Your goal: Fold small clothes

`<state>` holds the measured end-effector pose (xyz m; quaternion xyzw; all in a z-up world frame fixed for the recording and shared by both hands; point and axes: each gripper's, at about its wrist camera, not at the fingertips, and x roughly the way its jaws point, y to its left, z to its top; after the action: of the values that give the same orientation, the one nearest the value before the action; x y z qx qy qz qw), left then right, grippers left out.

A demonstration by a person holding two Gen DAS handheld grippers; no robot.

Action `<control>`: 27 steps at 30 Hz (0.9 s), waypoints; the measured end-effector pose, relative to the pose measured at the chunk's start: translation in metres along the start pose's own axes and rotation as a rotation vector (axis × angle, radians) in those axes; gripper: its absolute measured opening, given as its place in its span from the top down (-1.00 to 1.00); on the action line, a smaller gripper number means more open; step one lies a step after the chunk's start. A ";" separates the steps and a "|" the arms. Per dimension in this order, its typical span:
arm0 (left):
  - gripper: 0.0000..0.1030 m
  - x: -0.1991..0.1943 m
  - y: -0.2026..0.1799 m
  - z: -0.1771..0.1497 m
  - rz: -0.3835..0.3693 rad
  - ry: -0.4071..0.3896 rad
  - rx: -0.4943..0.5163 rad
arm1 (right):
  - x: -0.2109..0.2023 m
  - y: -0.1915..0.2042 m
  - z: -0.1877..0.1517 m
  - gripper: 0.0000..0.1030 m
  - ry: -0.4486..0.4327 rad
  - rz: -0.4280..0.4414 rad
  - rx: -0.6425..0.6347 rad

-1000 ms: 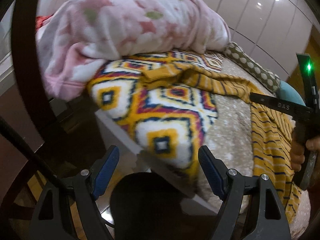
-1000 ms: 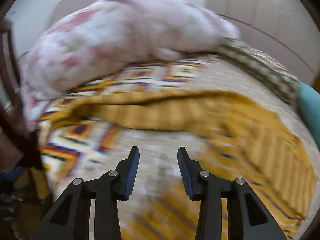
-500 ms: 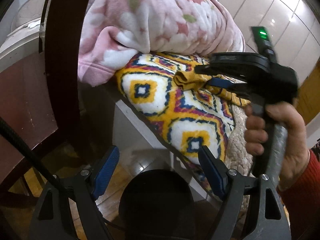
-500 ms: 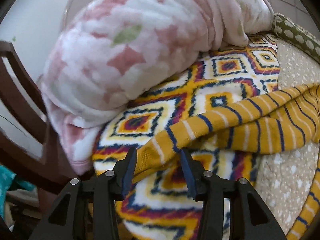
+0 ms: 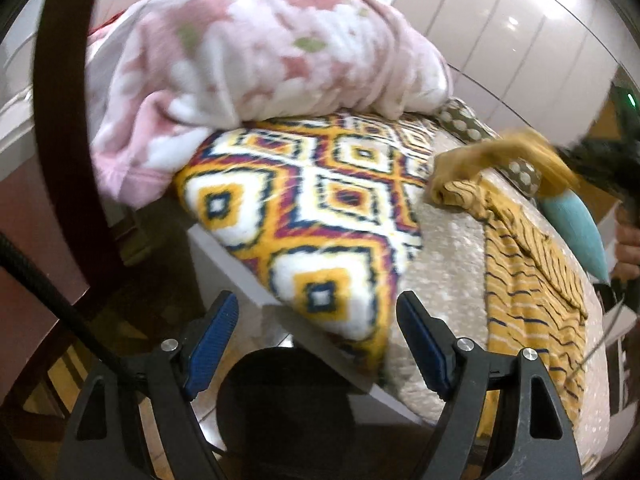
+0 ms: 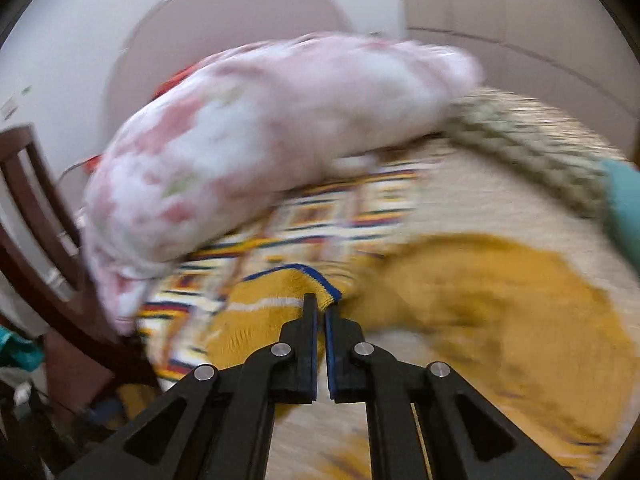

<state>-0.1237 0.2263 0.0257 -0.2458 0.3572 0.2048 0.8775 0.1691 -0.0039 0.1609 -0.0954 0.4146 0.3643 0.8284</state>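
Left wrist view: left gripper [image 5: 318, 344] fingers spread wide, holding nothing; striped mustard garment [image 5: 532, 264] lies at frame right, long axis running top to bottom, its raised end upper right.

Right wrist view: right gripper [image 6: 320, 314] fingers clenched on the garment's cuff at lower centre, body trailing right, so right is nearer.

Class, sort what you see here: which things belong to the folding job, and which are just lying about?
In the job:
mustard striped garment
right gripper, clamped on its cuff
left gripper, open and empty

Lying about:
pink floral blanket
diamond-patterned blanket
teal cushion
wooden chair
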 end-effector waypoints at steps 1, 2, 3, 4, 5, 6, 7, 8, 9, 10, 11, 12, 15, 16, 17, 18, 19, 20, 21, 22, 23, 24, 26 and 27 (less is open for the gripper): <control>-0.55 0.000 -0.006 0.001 -0.003 0.001 0.015 | -0.011 -0.023 -0.003 0.93 -0.001 -0.045 0.013; -0.55 0.001 -0.016 0.001 -0.006 0.003 0.038 | -0.023 -0.055 -0.008 0.93 0.004 -0.113 0.039; -0.55 0.001 -0.022 0.002 -0.008 0.005 0.052 | -0.034 -0.094 -0.017 0.93 0.018 -0.183 0.087; -0.55 0.001 -0.029 0.002 -0.009 0.006 0.067 | -0.040 -0.124 -0.023 0.93 0.035 -0.229 0.130; -0.55 0.001 -0.037 0.002 -0.012 0.009 0.085 | -0.043 -0.154 -0.031 0.93 0.058 -0.282 0.170; -0.55 0.002 -0.048 0.002 -0.016 0.013 0.104 | -0.042 -0.190 -0.042 0.92 0.108 -0.363 0.196; -0.55 0.002 -0.056 0.001 -0.022 0.018 0.120 | -0.038 -0.212 -0.051 0.91 0.156 -0.437 0.198; -0.55 0.001 -0.067 0.001 -0.033 0.023 0.140 | -0.034 -0.235 -0.061 0.91 0.205 -0.542 0.197; -0.55 0.000 -0.074 0.000 -0.039 0.022 0.157 | -0.035 -0.259 -0.075 0.85 0.229 -0.677 0.202; -0.55 -0.002 -0.082 -0.001 -0.044 0.019 0.177 | -0.042 -0.272 -0.085 0.85 0.211 -0.733 0.221; -0.55 -0.003 -0.094 -0.002 -0.042 0.012 0.215 | -0.055 -0.285 -0.095 0.83 0.168 -0.712 0.264; -0.56 -0.004 -0.102 -0.003 -0.038 0.010 0.241 | -0.063 -0.292 -0.102 0.78 0.139 -0.671 0.303; -0.56 -0.001 -0.123 -0.007 -0.035 0.017 0.301 | -0.095 -0.309 -0.130 0.72 0.037 -0.553 0.416; -0.56 0.000 -0.129 -0.008 -0.040 0.024 0.310 | -0.102 -0.311 -0.140 0.72 0.015 -0.530 0.432; -0.56 0.002 -0.137 -0.010 -0.053 0.036 0.316 | -0.106 -0.313 -0.147 0.72 0.003 -0.516 0.441; -0.56 0.004 -0.142 -0.011 -0.062 0.045 0.319 | -0.107 -0.311 -0.153 0.72 -0.007 -0.506 0.449; -0.56 0.005 -0.147 -0.013 -0.071 0.053 0.322 | -0.107 -0.311 -0.160 0.71 -0.019 -0.494 0.460; -0.56 0.009 -0.155 -0.015 -0.083 0.065 0.328 | -0.108 -0.314 -0.165 0.71 -0.027 -0.479 0.472; -0.56 0.010 -0.159 -0.016 -0.089 0.073 0.334 | -0.107 -0.315 -0.171 0.69 -0.030 -0.460 0.484; -0.56 0.012 -0.163 -0.018 -0.094 0.082 0.339 | -0.103 -0.314 -0.177 0.65 -0.033 -0.439 0.498; -0.56 0.012 -0.170 -0.021 -0.102 0.092 0.349 | -0.098 -0.316 -0.183 0.64 -0.036 -0.422 0.514; -0.56 0.013 -0.174 -0.023 -0.105 0.096 0.356 | -0.093 -0.318 -0.186 0.63 -0.045 -0.405 0.527; -0.56 0.013 -0.182 -0.027 -0.102 0.097 0.380 | -0.086 -0.320 -0.188 0.63 -0.073 -0.355 0.556; -0.56 0.013 -0.184 -0.027 -0.097 0.095 0.389 | -0.080 -0.322 -0.188 0.63 -0.091 -0.325 0.579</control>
<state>-0.0312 0.0669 0.0513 -0.0980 0.4188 0.0776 0.8994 0.2414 -0.3634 0.0549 0.0953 0.4428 0.0984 0.8861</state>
